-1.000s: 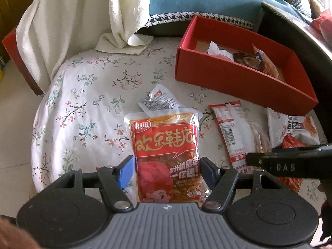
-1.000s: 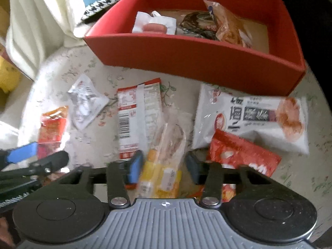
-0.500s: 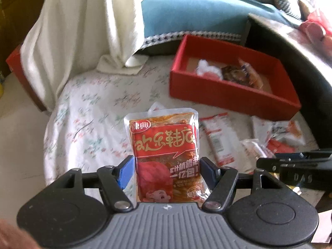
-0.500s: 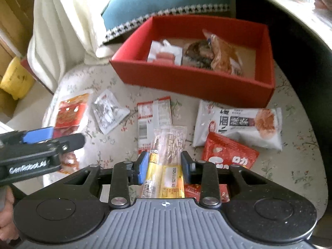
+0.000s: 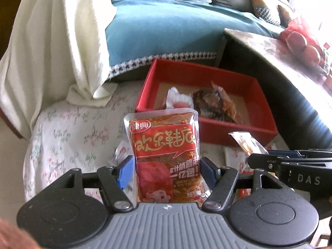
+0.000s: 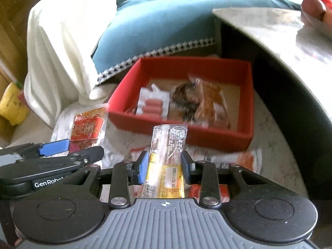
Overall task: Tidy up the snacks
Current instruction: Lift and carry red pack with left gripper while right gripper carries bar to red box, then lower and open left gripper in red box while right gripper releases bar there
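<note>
- Snacks: two packets are held up, and several more lie in the red box (image 5: 238,127) or loose on the flowered cloth (image 5: 68,128).
- Red spicy-strip pouch (image 5: 166,151): upright between the fingers of the left gripper (image 5: 166,171), which are clamped on its lower half from both sides. It is clear of the cloth, and its top edge overlaps the near wall of the red box in the left wrist view.
- Clear-and-yellow stick packet (image 6: 167,161): upright between the fingers of the right gripper (image 6: 164,167), which have just closed and are clamped on it. A printed date label faces the camera.
- Red box: stands at the far side of the flowered cloth, open-topped, against the blue cushion (image 5: 157,27). Inside are a white sausage packet (image 6: 153,103), a dark packet (image 6: 184,97) and an orange packet (image 6: 211,101), all blurred.
- Loose items: a white packet with orange print (image 6: 234,157) lies just before the box's near wall, partly hidden behind the right gripper. A further red packet (image 6: 223,192) shows below the right-hand finger.
- The two grippers are side by side; each is visible at the edge of the other's view.
- Surroundings: a cream blanket (image 5: 51,41) hangs at the left; a dark table (image 5: 269,47) with a pale top stands at the right, bearing red fruit (image 5: 298,43).
</note>
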Motion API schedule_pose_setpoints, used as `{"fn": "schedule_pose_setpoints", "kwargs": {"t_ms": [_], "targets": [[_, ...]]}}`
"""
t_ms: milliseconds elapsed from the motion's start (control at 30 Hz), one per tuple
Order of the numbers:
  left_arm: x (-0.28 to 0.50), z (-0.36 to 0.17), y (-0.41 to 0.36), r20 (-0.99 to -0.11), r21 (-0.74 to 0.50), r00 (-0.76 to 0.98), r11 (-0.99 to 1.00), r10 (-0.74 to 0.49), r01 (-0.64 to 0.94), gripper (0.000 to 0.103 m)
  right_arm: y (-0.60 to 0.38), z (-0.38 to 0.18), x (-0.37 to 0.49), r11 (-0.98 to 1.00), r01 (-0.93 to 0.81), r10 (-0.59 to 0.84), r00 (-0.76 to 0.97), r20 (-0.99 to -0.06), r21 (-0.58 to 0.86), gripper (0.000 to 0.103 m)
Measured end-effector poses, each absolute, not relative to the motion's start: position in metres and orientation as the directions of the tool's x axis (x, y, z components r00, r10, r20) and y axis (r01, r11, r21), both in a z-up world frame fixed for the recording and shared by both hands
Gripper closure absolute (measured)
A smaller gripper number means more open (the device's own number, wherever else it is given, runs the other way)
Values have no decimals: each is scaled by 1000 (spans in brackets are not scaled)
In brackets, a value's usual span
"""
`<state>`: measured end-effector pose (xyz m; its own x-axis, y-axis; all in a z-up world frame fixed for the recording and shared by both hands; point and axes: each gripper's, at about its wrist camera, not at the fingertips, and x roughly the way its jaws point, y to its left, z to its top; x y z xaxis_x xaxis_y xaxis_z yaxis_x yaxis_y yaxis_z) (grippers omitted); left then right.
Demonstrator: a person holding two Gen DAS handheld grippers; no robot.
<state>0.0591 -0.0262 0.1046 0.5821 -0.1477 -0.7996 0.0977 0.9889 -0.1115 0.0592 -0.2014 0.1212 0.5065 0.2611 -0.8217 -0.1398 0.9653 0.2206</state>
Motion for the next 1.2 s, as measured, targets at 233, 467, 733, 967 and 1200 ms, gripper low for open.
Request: {"fn": "schedule_pose_setpoints", "kwargs": {"t_ms": [233, 467, 733, 967, 1200], "targets": [[92, 114, -36, -786, -89, 605, 991, -129, 96, 42, -201, 130, 92, 973, -144, 229, 521, -822, 180, 62], [125, 116, -47, -781, -67, 613, 992, -119, 107, 42, -201, 138, 127, 976, -154, 213, 536, -817, 153, 62], [163, 122, -55, -764, -56, 636, 993, -111, 106, 42, -207, 138, 159, 982, -139, 184, 553, -812, 128, 62], [187, 116, -62, -769, -47, 631, 994, -101, 102, 42, -211, 132, 174, 986, -127, 161, 555, -816, 108, 62], [201, 103, -71, -784, -28, 614, 994, -89, 109, 42, -218, 113, 188, 990, -107, 132, 519, -845, 89, 62]]}}
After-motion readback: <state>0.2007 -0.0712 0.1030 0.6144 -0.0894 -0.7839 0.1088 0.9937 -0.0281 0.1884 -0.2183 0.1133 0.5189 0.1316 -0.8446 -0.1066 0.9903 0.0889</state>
